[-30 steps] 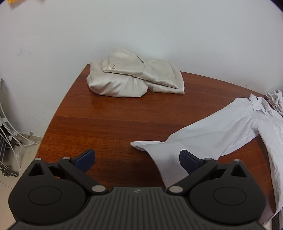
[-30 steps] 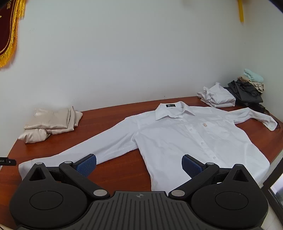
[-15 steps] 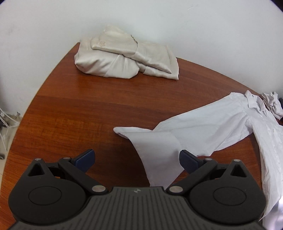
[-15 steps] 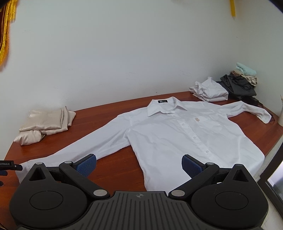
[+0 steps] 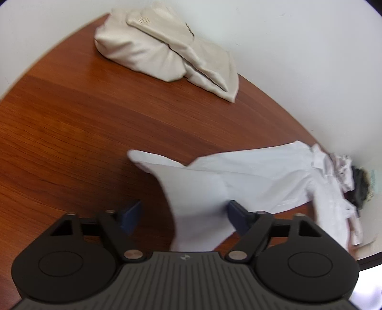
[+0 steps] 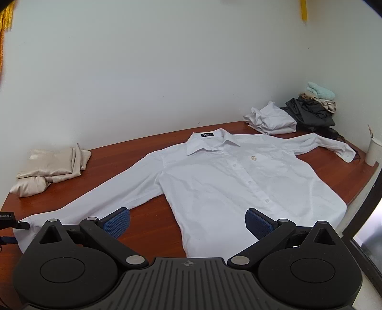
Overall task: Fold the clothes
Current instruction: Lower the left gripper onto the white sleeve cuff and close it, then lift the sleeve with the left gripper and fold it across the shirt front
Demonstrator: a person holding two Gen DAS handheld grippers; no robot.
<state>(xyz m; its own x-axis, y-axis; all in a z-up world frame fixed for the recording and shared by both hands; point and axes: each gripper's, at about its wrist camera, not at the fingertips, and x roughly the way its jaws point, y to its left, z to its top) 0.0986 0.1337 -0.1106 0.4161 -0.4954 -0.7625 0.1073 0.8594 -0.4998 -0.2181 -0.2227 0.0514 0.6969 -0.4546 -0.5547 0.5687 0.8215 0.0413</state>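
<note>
Two grippers hang over our white shirt (image 6: 229, 181), spread face up and unfolded on the table (image 6: 148, 212). Our left gripper (image 5: 183, 214) is nearer its sleeve (image 5: 191, 188), jaws wide with the cuff end between them; the sleeve's long axis runs ahead and rightward. Our right gripper (image 6: 187, 223), equally wide, faces the hem.

We seem to be in a plain office-like room: a polished reddish wood surface (image 6: 148, 214) curves against a bare white wall (image 6: 167, 71), with stacks of folded clothes (image 6: 310, 112) at its corner, a gold fringe (image 6: 6, 19) hanging top left, and a white paper cup (image 6: 373, 152).
</note>
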